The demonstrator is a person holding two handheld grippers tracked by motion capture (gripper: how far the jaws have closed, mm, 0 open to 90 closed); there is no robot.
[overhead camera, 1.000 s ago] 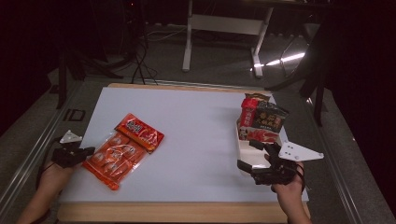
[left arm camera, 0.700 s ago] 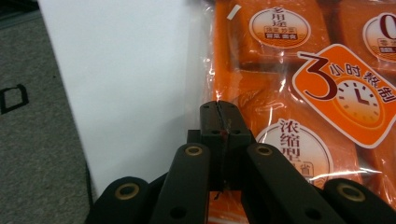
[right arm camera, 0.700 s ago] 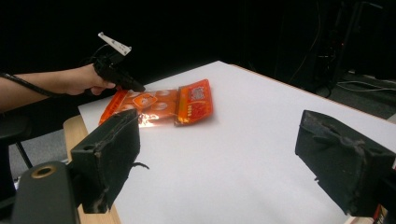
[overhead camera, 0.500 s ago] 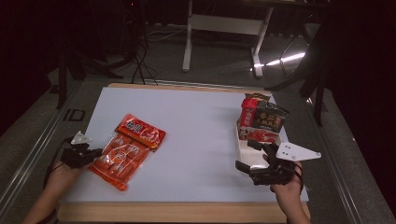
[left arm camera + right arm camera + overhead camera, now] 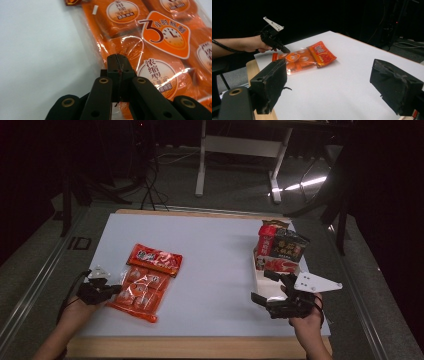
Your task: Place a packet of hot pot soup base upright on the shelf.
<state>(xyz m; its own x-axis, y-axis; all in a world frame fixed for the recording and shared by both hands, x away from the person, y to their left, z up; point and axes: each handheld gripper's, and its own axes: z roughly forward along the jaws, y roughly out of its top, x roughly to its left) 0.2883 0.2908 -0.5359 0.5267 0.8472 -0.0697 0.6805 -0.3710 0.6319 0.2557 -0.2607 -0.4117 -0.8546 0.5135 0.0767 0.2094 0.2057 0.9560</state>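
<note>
From the high view, a clear plastic packet of orange seasoning blocks with a red header (image 5: pixel 145 282) lay flat on the white-topped desk (image 5: pixel 215 250) near its left edge, slanted, with the red header pointing toward the far edge. The left gripper (image 5: pixel 114 290) met the packet's left edge, jaws pressed together on the clear margin. Near the right edge, the right gripper (image 5: pixel 261 288) hovered with jaws spread, just in front of a white cardboard tray holding red and dark snack packets (image 5: pixel 278 251). In the left gripper view, the two black jaws met with no gap, the crinkled clear film at the packet's side seam pinched between them, and the orange blocks lay just beyond and to the right of the tips. In the right gripper view, the jaws stood wide apart with nothing between them, and the packet lay well apart across the desk, the left gripper's tip touching its near end.
</note>
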